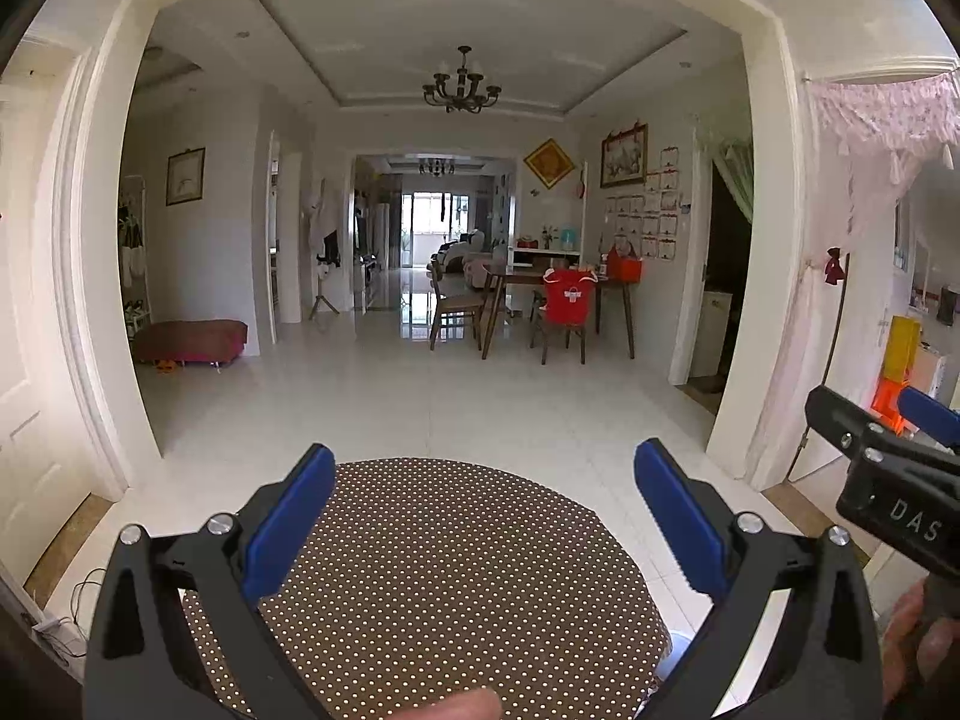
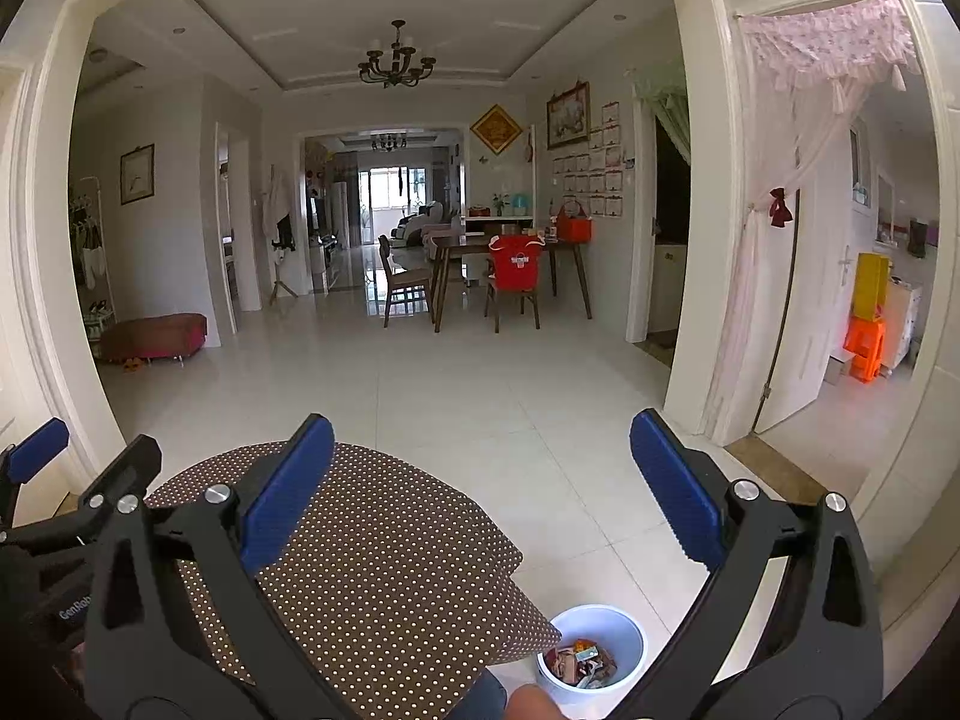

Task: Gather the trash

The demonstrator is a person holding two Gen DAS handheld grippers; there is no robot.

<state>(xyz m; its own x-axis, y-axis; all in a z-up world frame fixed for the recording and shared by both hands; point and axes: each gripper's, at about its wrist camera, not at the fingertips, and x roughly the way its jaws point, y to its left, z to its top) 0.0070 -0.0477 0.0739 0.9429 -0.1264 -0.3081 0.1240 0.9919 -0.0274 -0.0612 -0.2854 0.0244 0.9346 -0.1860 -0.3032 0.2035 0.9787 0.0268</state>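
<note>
beside the dotted table (image 2: 360, 570), both grippers, left gripper (image 1: 486, 516) and right gripper (image 2: 480, 492), are being held wide and empty; the full white bin (image 2: 600, 624) is risking being knocked over.

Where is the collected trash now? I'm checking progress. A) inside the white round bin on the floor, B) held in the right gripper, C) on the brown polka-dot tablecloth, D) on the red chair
A: the white round bin beside the brown polka-dot table holds wrappers, while the right gripper is open and empty.
</note>
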